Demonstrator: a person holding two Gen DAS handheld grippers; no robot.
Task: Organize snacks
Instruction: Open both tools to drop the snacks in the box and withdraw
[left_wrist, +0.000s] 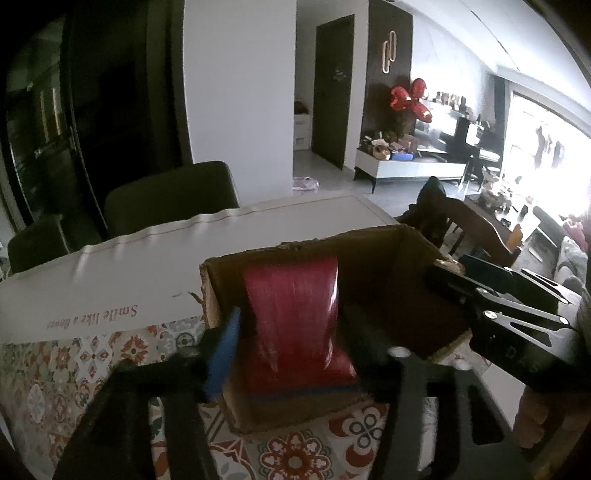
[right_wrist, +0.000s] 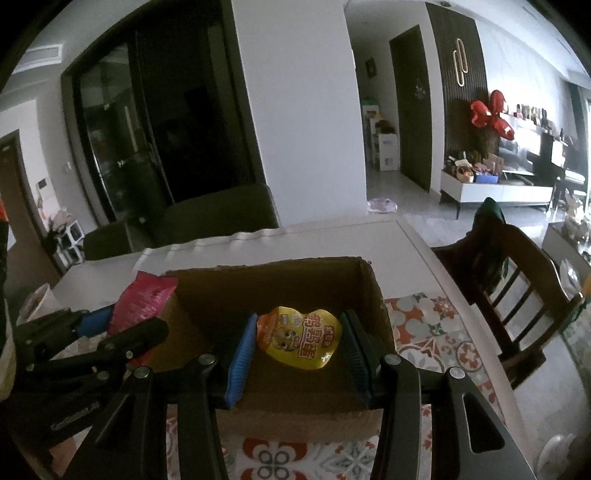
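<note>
Brown cardboard box on the patterned tabletop waited below both tools. The right tool clamped a yellow snack pouch above its opening; the left tool, pads apart, flanked a red foil packet. Both angled downward; releases would best come low inside the box.
</note>
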